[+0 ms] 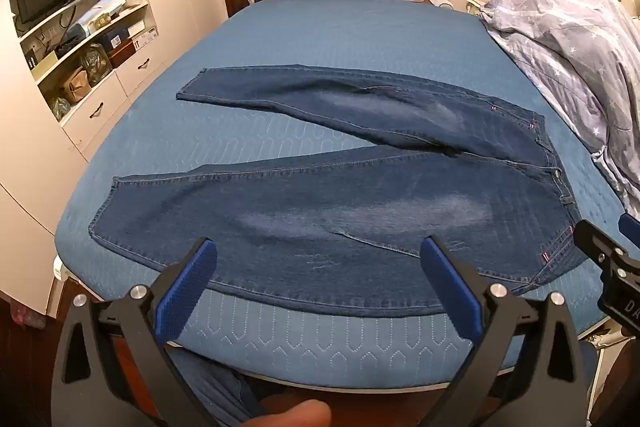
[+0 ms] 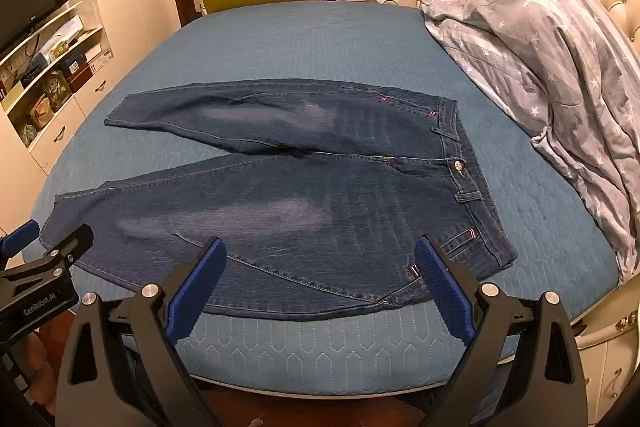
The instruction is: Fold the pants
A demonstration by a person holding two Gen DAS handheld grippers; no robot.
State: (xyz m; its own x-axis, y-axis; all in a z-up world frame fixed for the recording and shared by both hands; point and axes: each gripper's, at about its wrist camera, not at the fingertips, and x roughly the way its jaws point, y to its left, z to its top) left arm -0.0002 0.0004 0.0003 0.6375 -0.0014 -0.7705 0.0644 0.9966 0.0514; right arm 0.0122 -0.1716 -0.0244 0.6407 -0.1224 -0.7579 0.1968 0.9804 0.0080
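- The jeans (image 1: 340,195) lie flat and unfolded on the blue bedspread (image 1: 320,27), just ahead of both my grippers, long axis running left to right across my view.
- Waistband (image 2: 468,183) sits to my right, leg hems (image 1: 116,203) to my left; the legs splay apart in a V.
- My left gripper (image 1: 318,275) hangs with its jaws spread wide, holding nothing, over the near leg's edge.
- My right gripper (image 2: 320,273) is likewise spread and empty, nearer the waistband corner.
- I judge the far leg must come over the near one first.
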